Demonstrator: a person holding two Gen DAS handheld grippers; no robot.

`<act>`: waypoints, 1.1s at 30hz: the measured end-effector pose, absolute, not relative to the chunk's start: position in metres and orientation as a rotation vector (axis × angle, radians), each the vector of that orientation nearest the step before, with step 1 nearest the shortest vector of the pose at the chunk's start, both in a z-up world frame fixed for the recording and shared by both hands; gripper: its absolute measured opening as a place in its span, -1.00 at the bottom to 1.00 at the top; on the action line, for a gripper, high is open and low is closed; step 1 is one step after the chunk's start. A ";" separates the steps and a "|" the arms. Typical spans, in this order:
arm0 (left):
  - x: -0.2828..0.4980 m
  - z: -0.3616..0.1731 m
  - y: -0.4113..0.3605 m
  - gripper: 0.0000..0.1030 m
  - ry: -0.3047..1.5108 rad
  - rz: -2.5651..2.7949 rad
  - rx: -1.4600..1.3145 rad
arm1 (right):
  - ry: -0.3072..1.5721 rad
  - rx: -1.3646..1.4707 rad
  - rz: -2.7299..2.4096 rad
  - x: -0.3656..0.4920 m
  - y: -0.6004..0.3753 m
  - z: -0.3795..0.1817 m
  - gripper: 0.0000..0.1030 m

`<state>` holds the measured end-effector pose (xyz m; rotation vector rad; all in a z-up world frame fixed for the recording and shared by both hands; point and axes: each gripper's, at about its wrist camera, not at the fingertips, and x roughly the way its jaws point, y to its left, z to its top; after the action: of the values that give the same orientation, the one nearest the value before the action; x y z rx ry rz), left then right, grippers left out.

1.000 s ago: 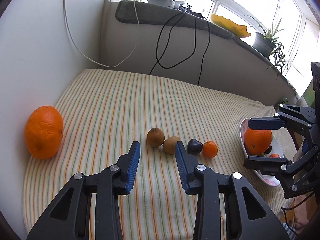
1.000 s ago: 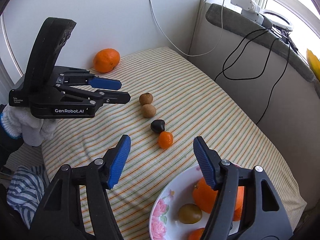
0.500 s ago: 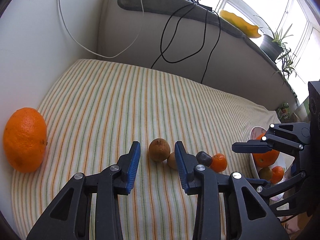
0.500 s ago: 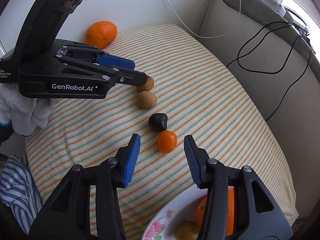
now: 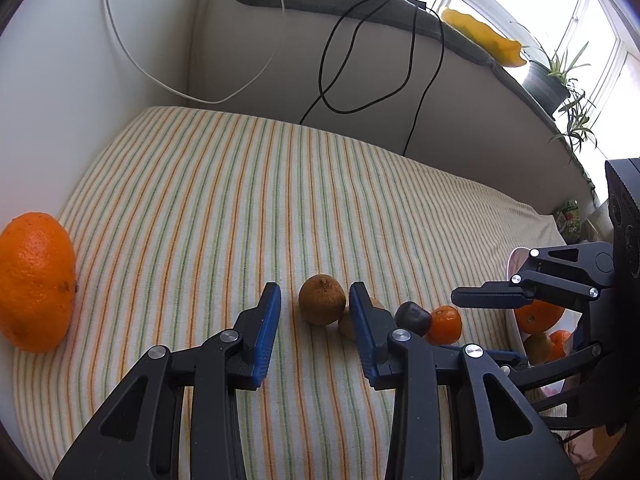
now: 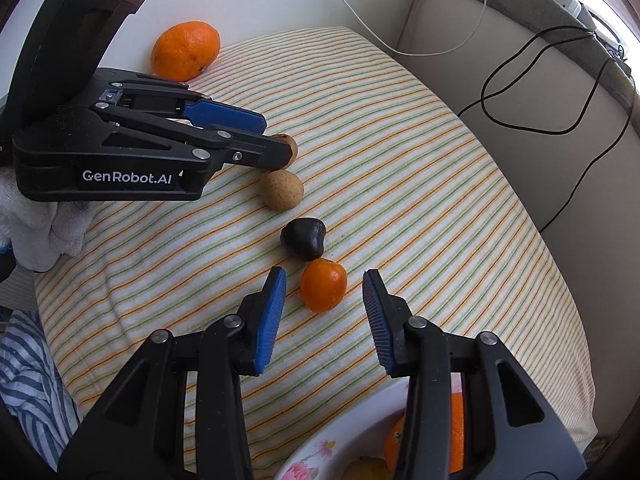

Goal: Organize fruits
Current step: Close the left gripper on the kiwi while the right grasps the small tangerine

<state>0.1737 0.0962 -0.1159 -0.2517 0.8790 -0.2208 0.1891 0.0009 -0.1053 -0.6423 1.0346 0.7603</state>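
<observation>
Fruits lie in a row on the striped cloth: a brown kiwi [image 5: 322, 299], a paler kiwi [image 6: 281, 189], a dark plum [image 6: 303, 237] and a small mandarin [image 6: 323, 285]. My left gripper [image 5: 314, 300] is open with the brown kiwi between its fingertips. My right gripper [image 6: 324, 278] is open with the small mandarin just in front of its jaws. A large orange [image 5: 34, 286] lies at the far left by the wall; it also shows in the right wrist view [image 6: 185, 50]. A flowered plate [image 6: 340, 440] holds an orange and other fruit.
The table's striped cloth [image 5: 240, 200] ends at a white wall on the left and a grey padded ledge [image 5: 360, 12] behind. Black and white cables [image 5: 340, 60] hang down. A striped fabric [image 6: 28, 400] lies below the table's near edge.
Both grippers moved forward and down toward the fruit row. The left now straddles the brown kiwi. The right narrowed and came up to the small mandarin.
</observation>
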 end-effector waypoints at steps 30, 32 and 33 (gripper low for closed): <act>0.161 -0.105 0.101 -0.60 0.832 -0.187 -0.256 | 1.004 -0.592 0.756 0.171 -0.008 -0.091 -0.53; 0.157 -0.102 0.102 -0.60 0.824 -0.188 -0.256 | 0.997 -0.583 0.759 0.168 -0.010 -0.087 -0.53; 0.154 -0.101 0.102 -0.60 0.820 -0.187 -0.255 | 0.992 -0.578 0.760 0.166 -0.011 -0.084 -0.53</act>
<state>0.1543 0.1023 -0.1006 -0.2546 0.8199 -0.1872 0.1656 -0.0111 -0.0840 -0.5784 0.9918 0.7598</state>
